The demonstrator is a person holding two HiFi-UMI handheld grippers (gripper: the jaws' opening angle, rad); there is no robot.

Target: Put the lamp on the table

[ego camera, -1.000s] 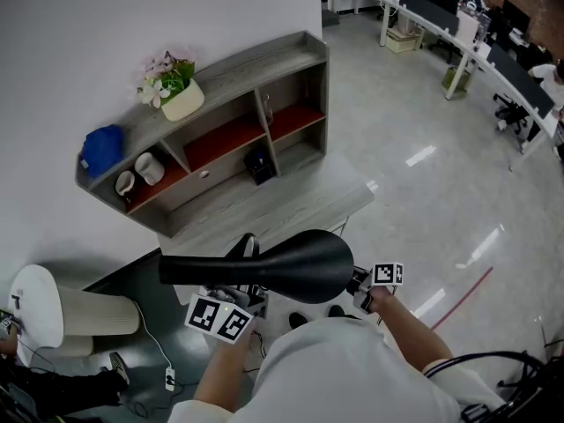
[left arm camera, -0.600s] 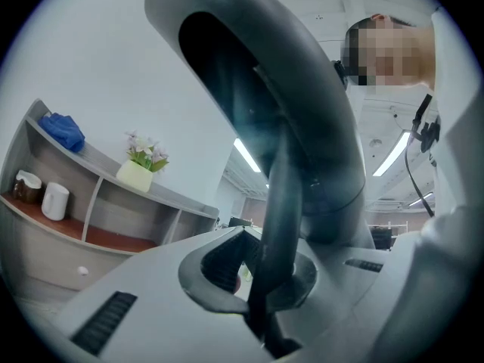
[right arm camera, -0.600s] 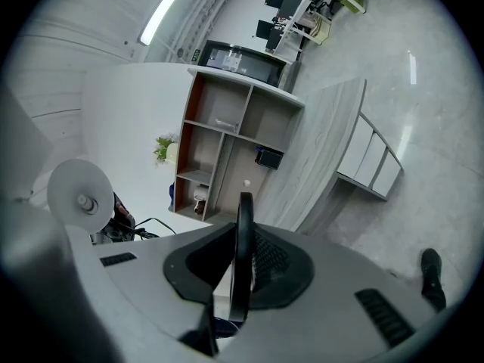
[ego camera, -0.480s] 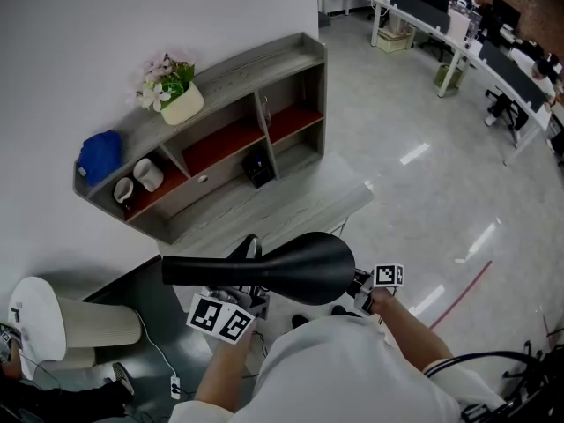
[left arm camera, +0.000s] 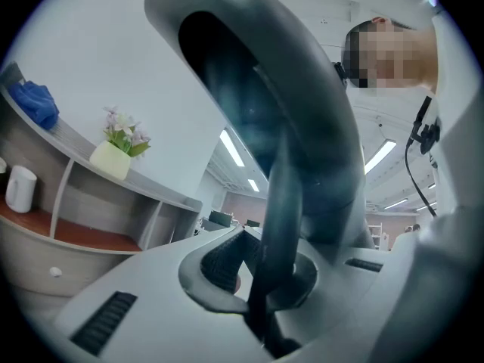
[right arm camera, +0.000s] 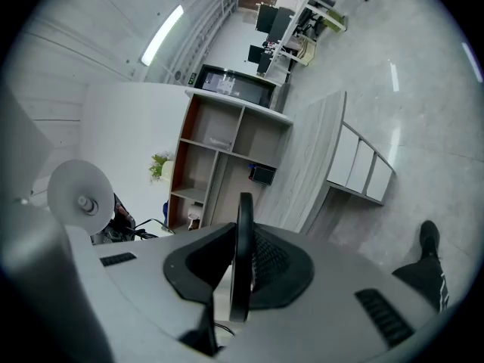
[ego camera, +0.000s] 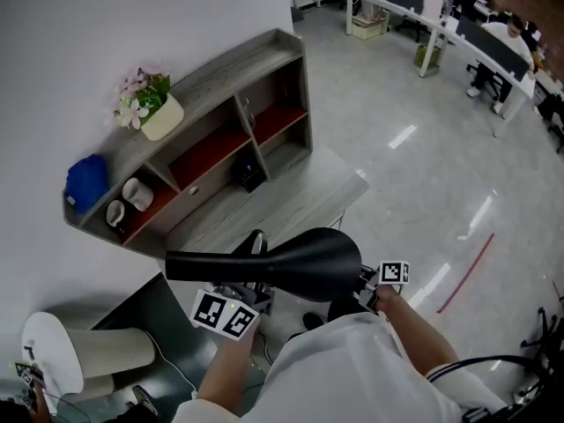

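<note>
Near the front edge of the grey wooden table [ego camera: 295,203], the black lamp with a wide cone shade [ego camera: 295,264] is up in the air. It lies on its side and is not on the table yet. The left gripper [left arm camera: 261,282] is squeezed tight on the lamp's thin black stem. The right gripper [right arm camera: 240,274] pinches a thin black edge of the lamp, with its jaws only a little apart. At the back of the table stands a grey shelf with red boards [ego camera: 207,139]. A white flower pot [ego camera: 160,117] sits on top of the shelf.

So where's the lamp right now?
Head view, bottom centre: the lamp is held up by the left gripper and right gripper, just short of the grey table.
</note>
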